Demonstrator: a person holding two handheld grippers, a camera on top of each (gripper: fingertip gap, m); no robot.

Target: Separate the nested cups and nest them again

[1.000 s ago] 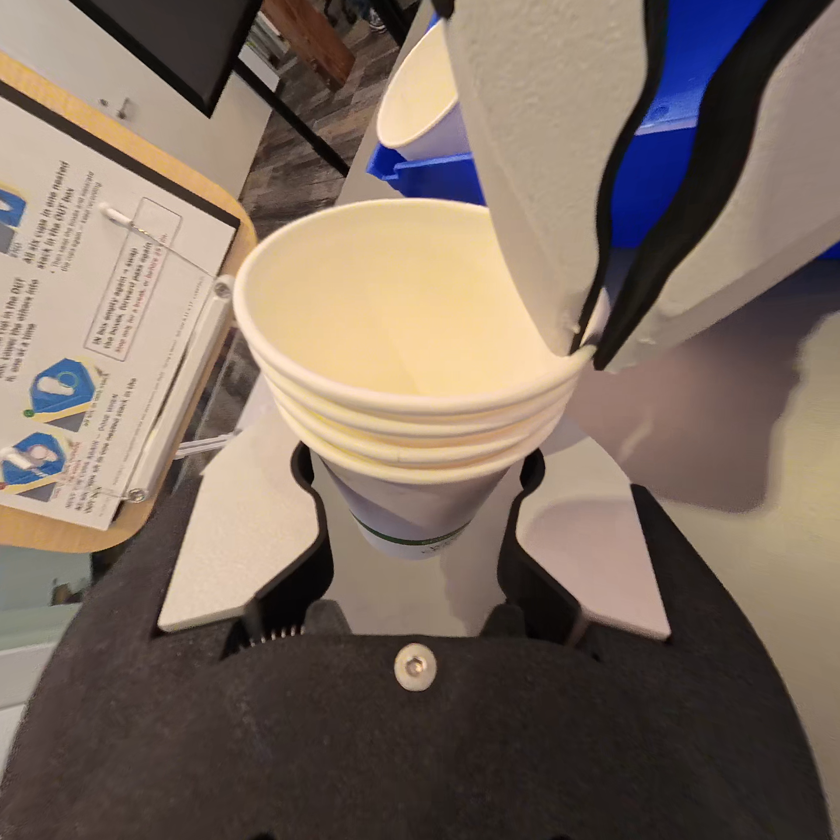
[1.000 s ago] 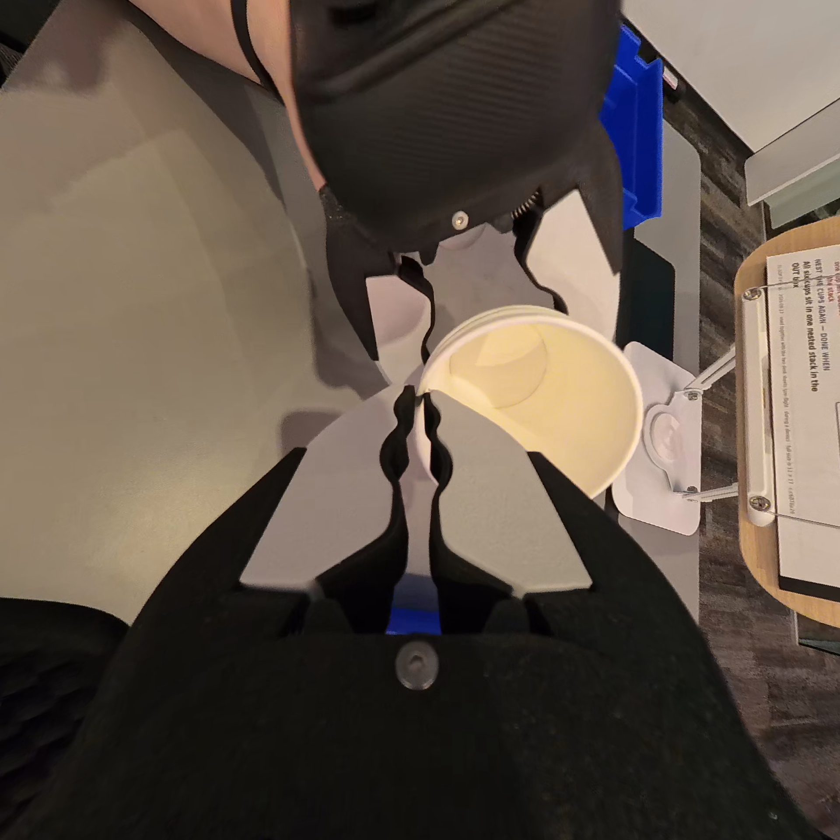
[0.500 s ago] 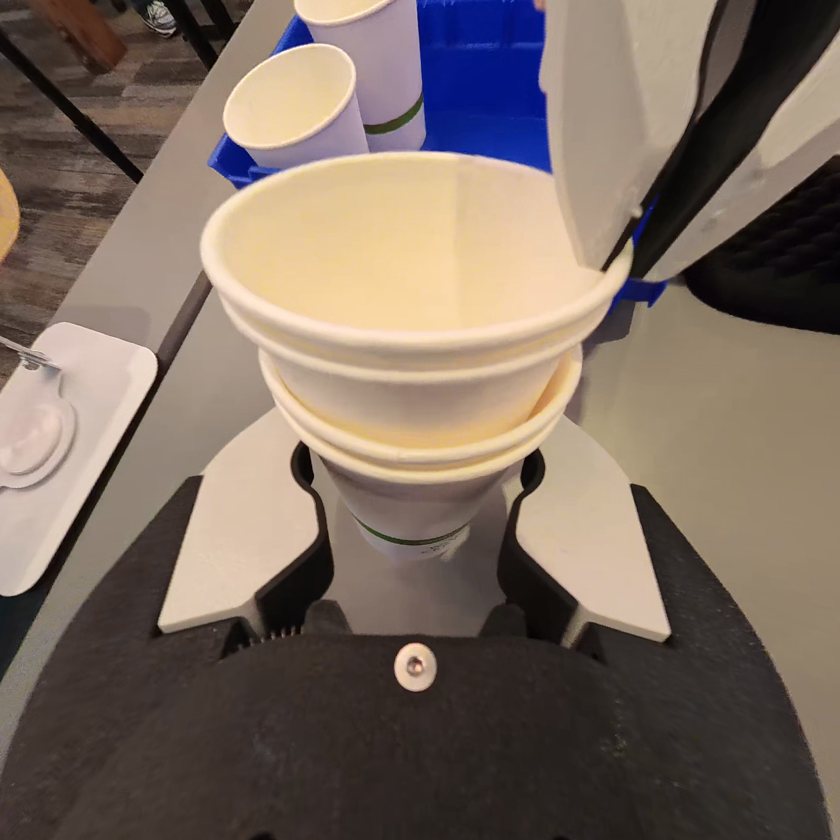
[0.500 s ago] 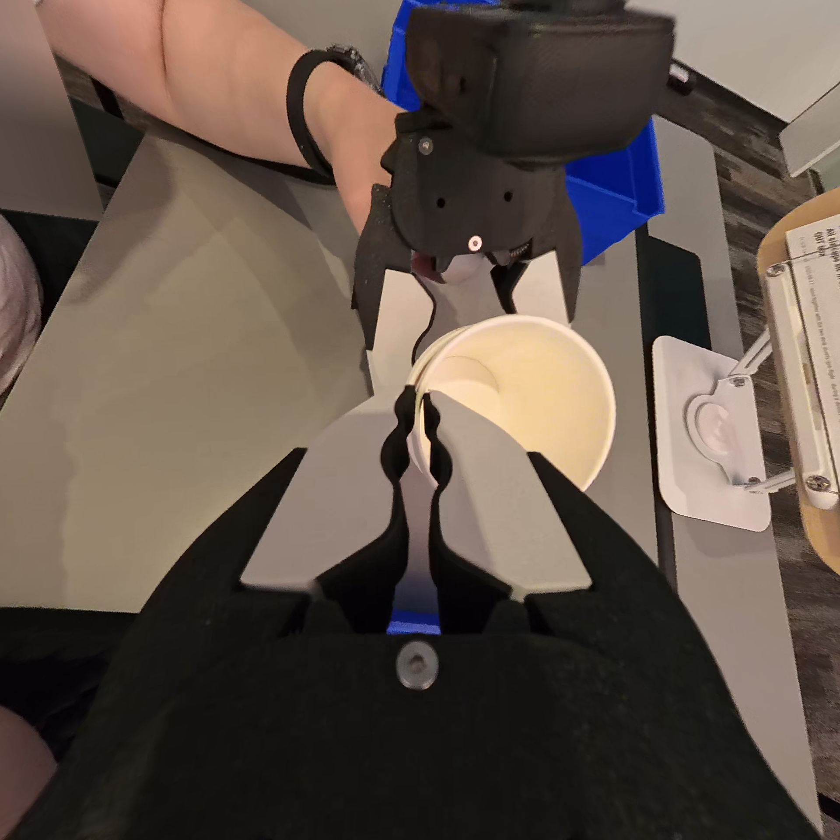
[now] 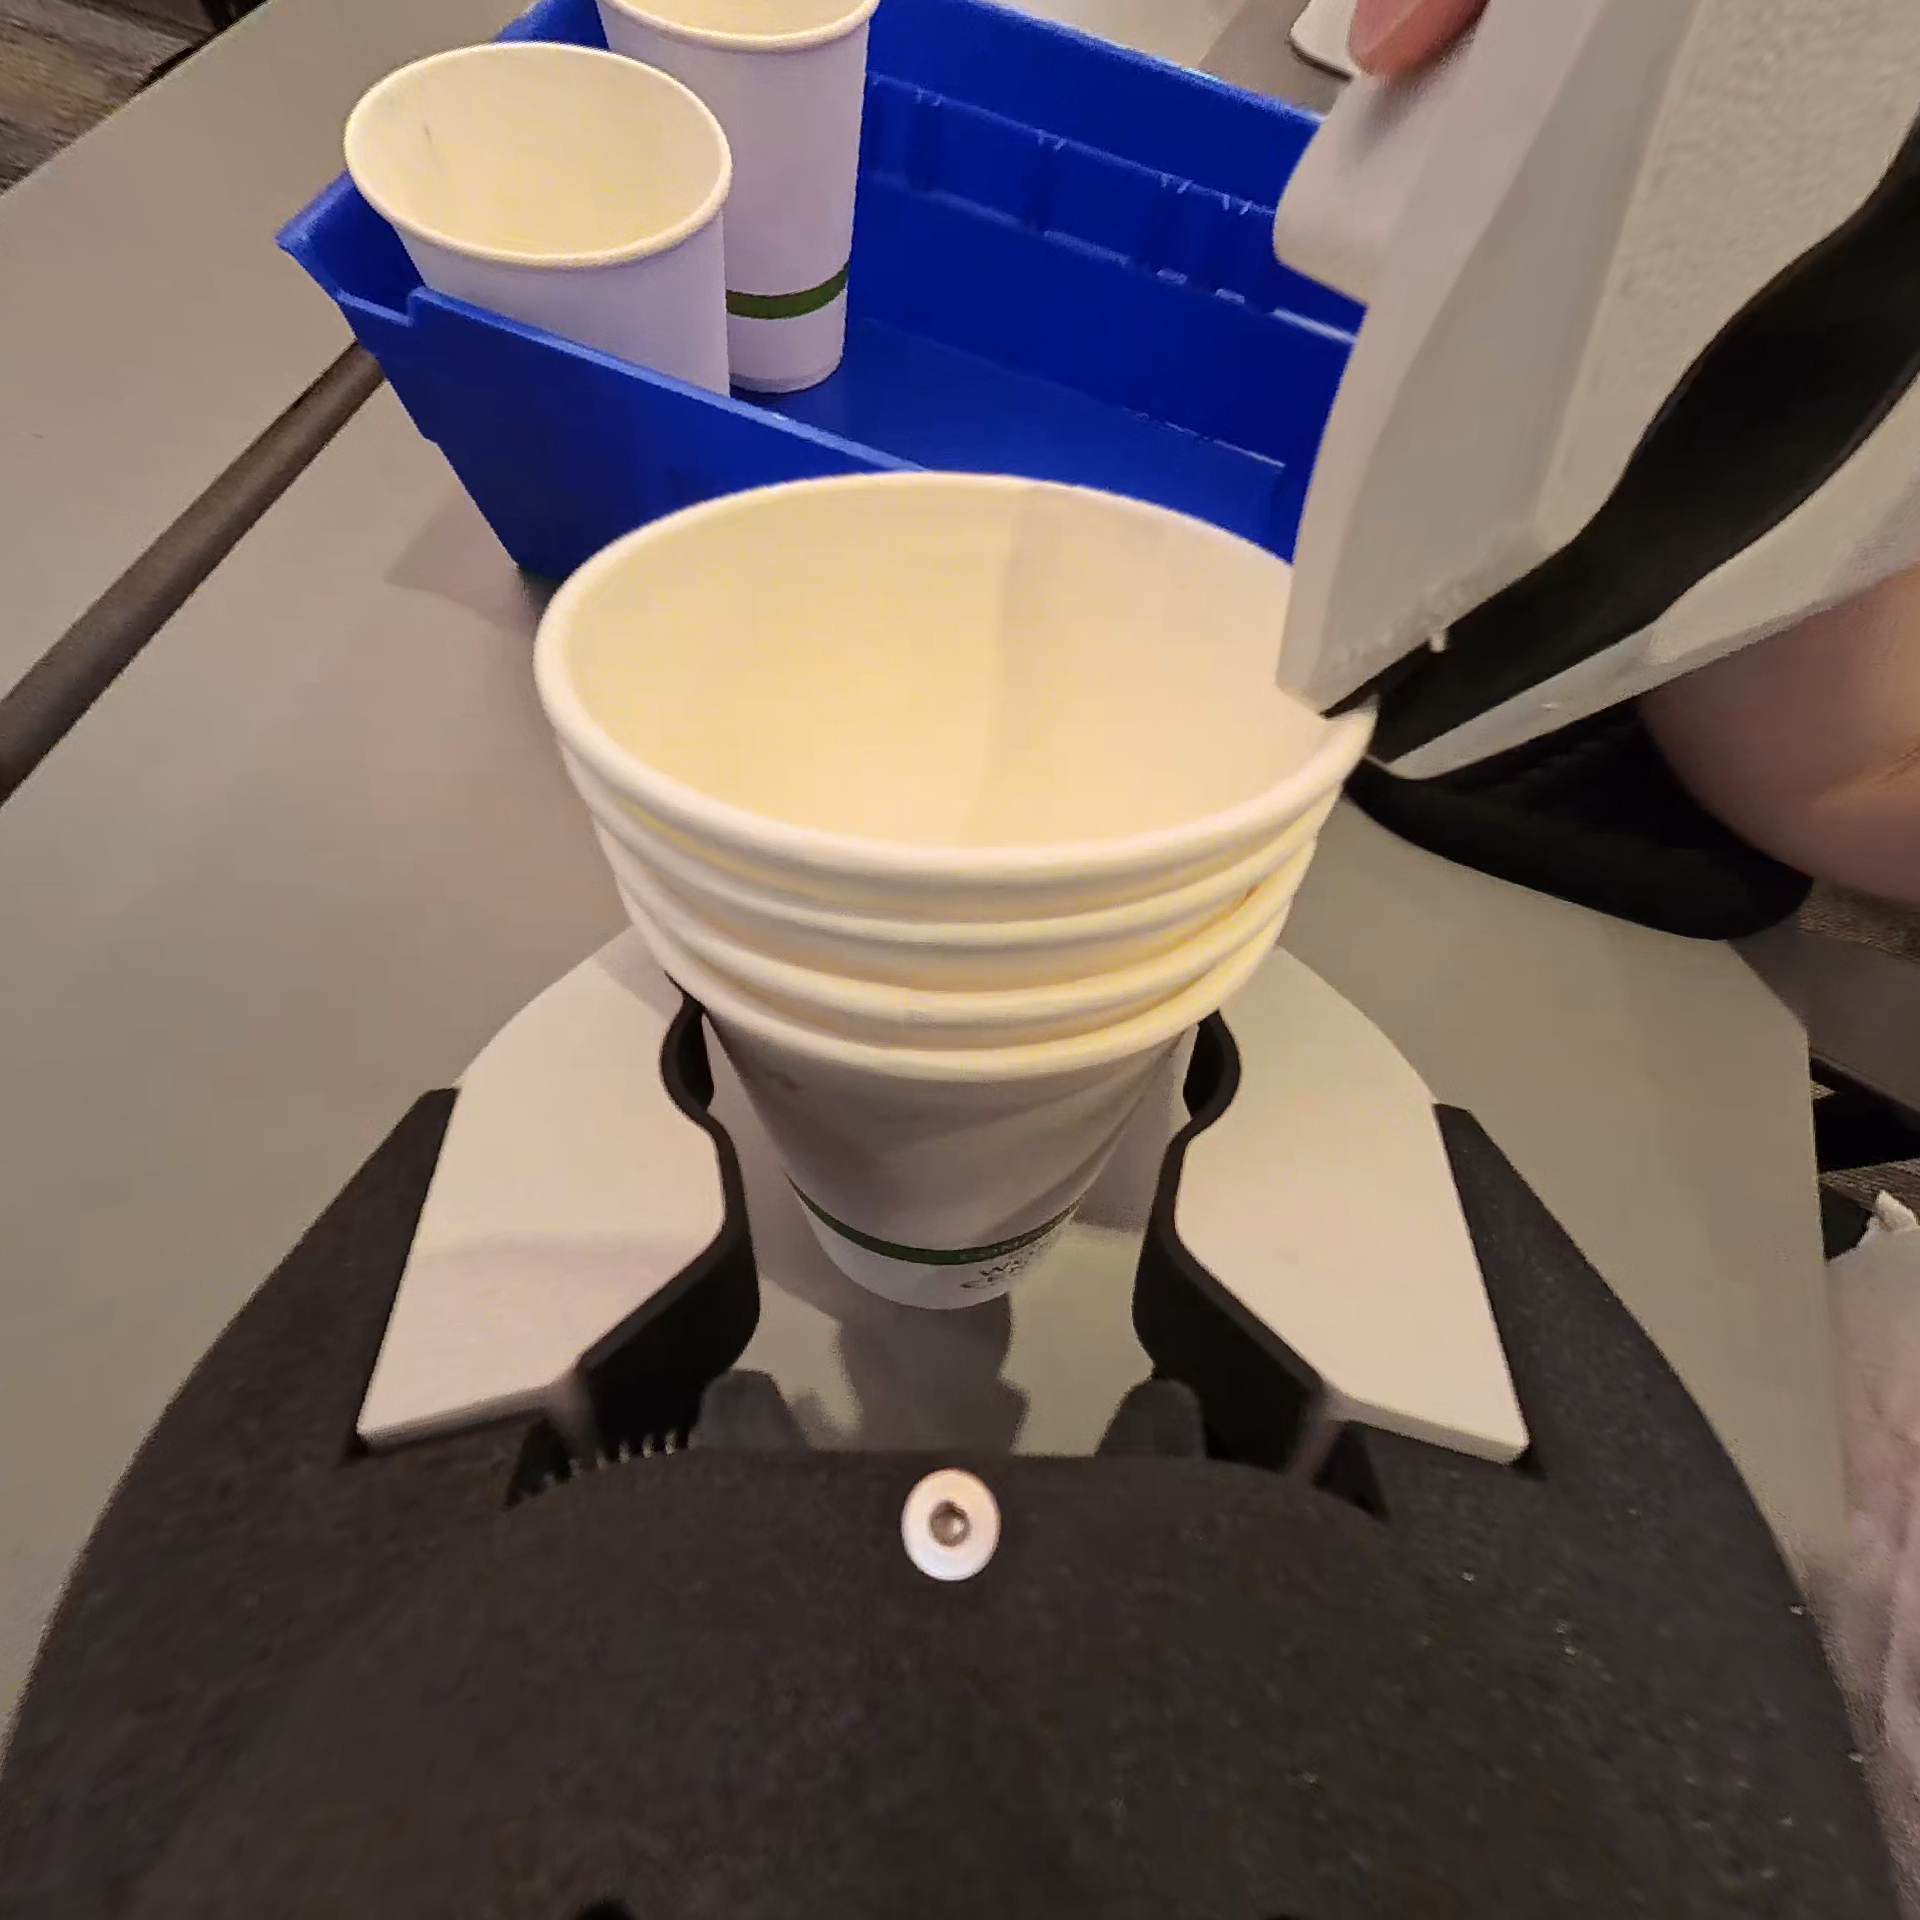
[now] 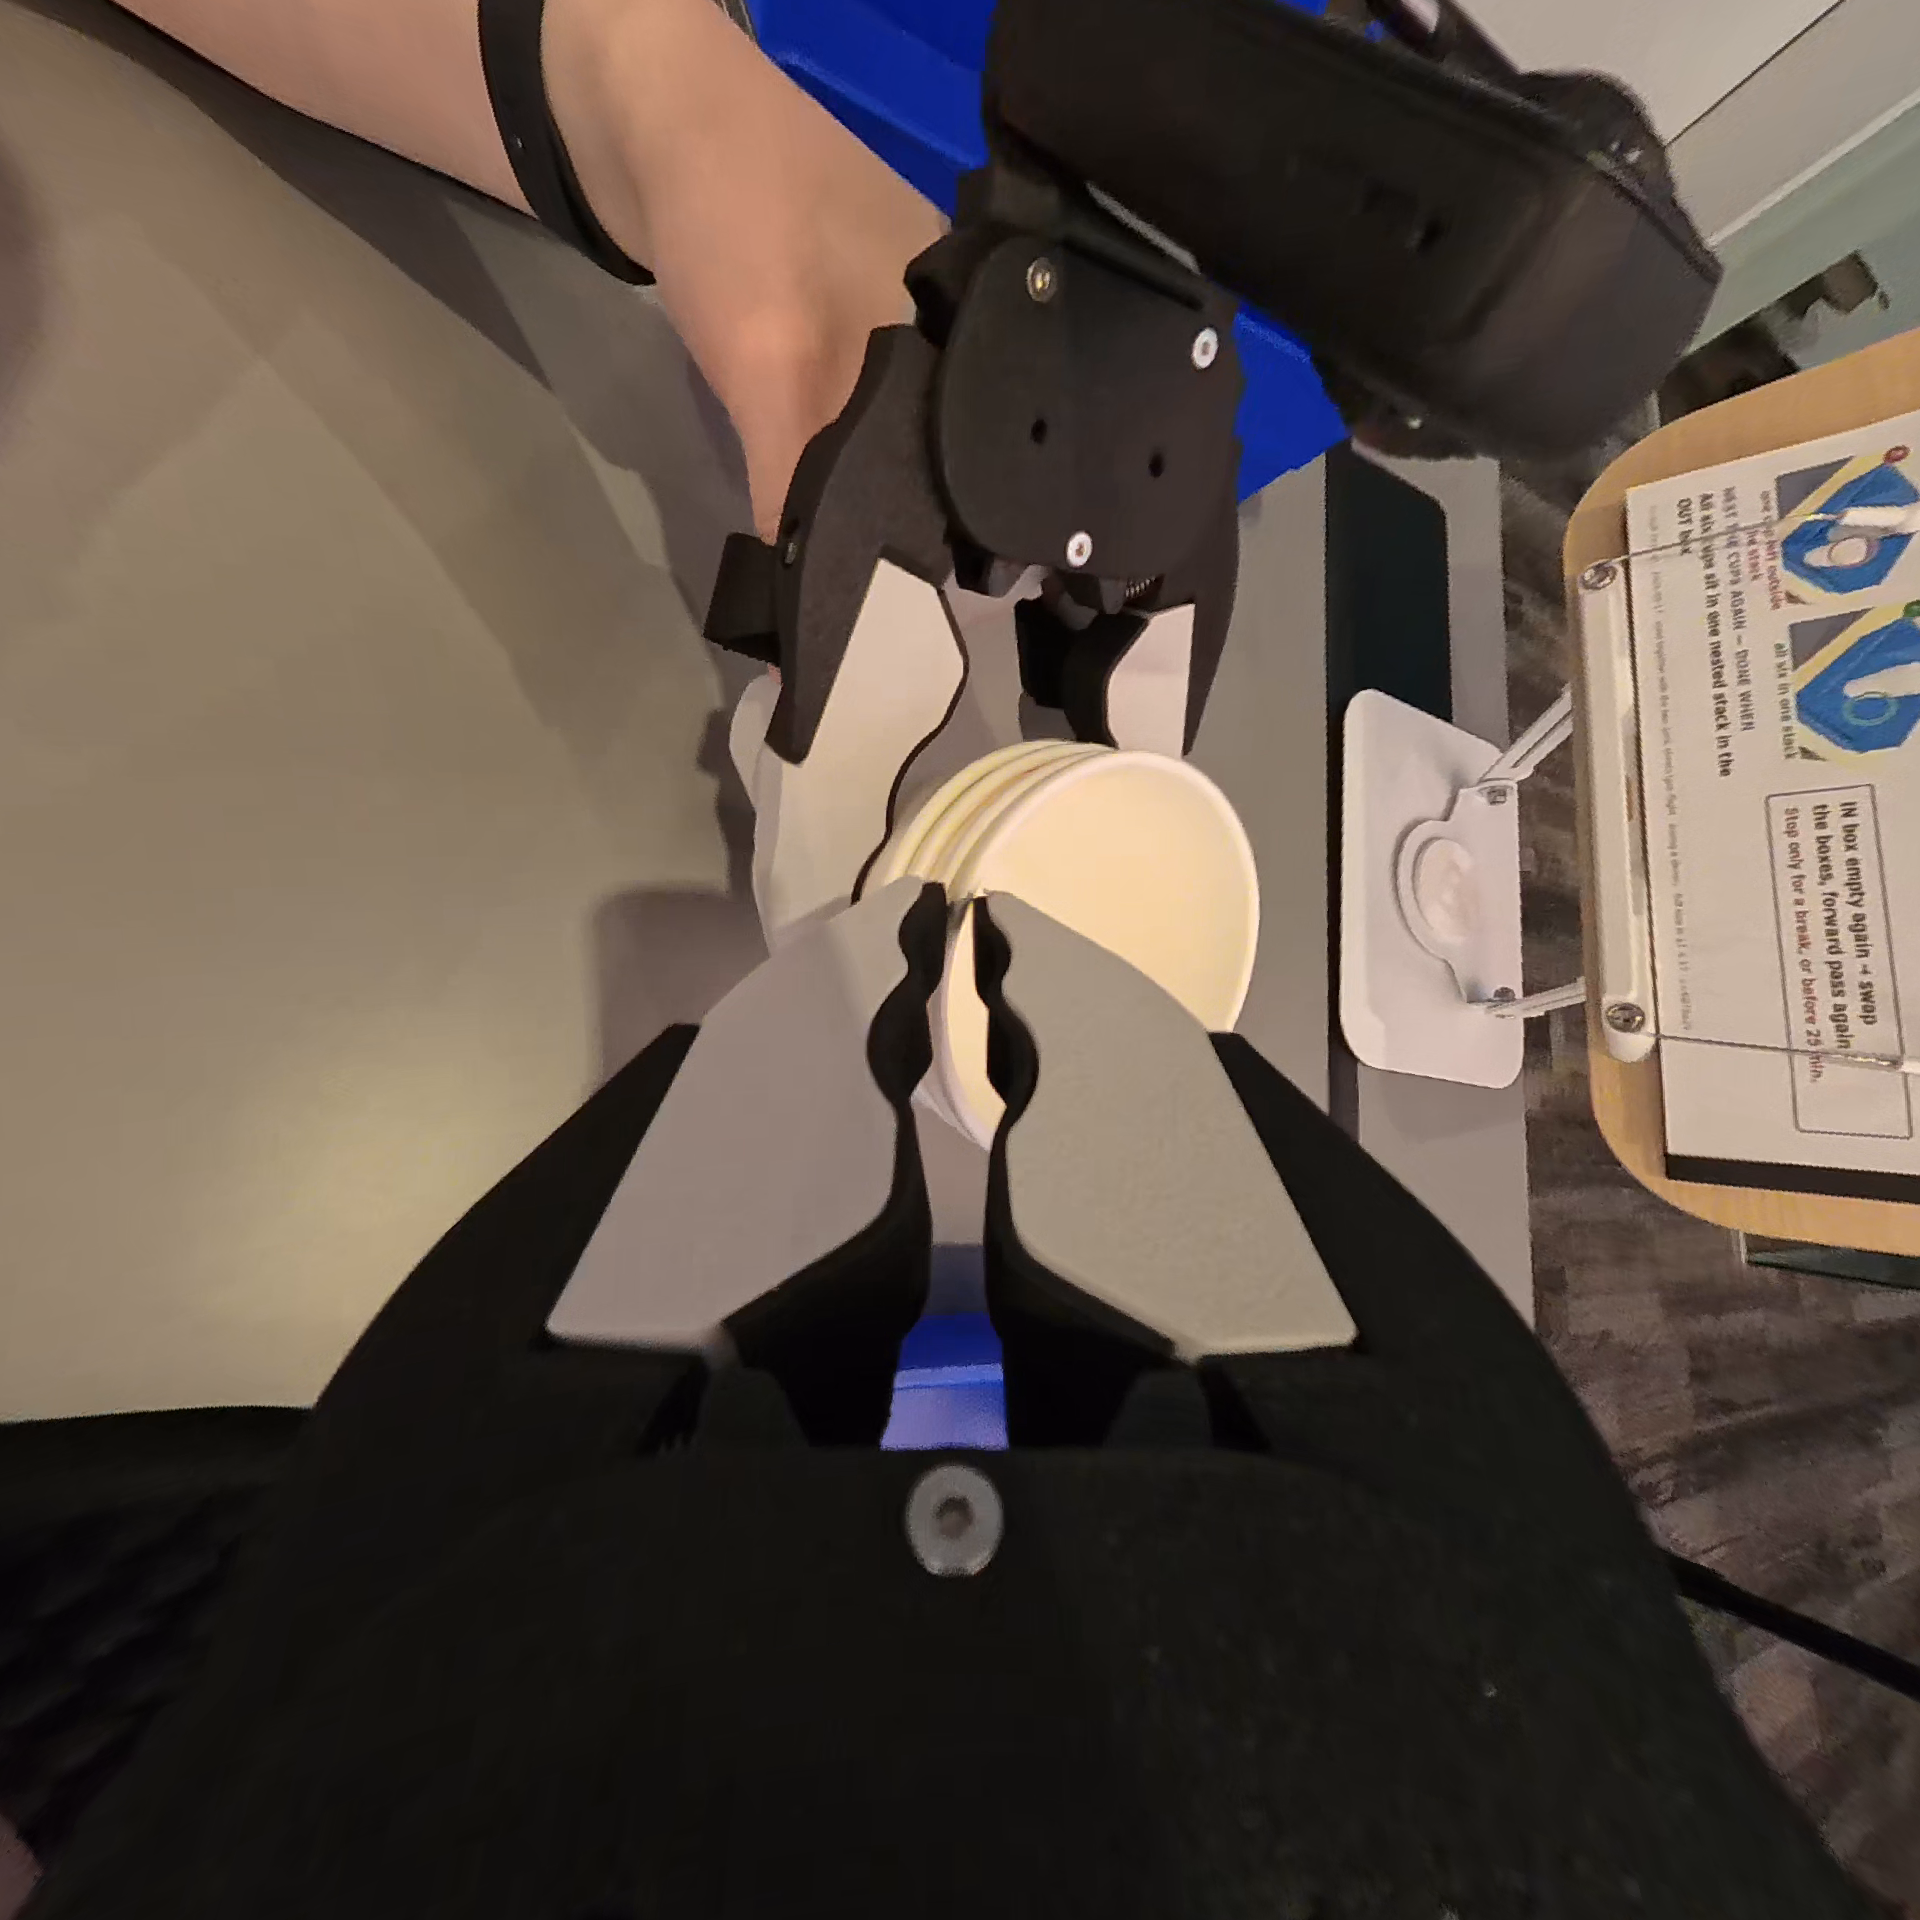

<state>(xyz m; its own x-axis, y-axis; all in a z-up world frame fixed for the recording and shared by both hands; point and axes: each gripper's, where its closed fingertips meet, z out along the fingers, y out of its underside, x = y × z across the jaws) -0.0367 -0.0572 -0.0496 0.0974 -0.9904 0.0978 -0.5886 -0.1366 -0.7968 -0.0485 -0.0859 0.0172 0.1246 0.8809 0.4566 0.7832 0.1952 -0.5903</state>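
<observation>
Cup stack [image 5: 935, 935] clamped by left gripper [image 5: 951, 1049], right gripper [image 6: 961, 914] pinching rim

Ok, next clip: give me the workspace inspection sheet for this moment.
Surface: grey table, bare where visible.
Job's things: nested stack of paper cups, four rims showing, held above the table; two single cups standing upright in the blue bin.
Clutter: white stand base at the table edge.
Grippers: left tool shut around the lowest cup's body; right tool shut on the top cup's rim, one finger inside the cup, one outside.
Cables: nothing seen.
Surroundings: wooden board with an instruction sheet on the stand; dark patterned floor; person's forearm with a black wristband.
</observation>
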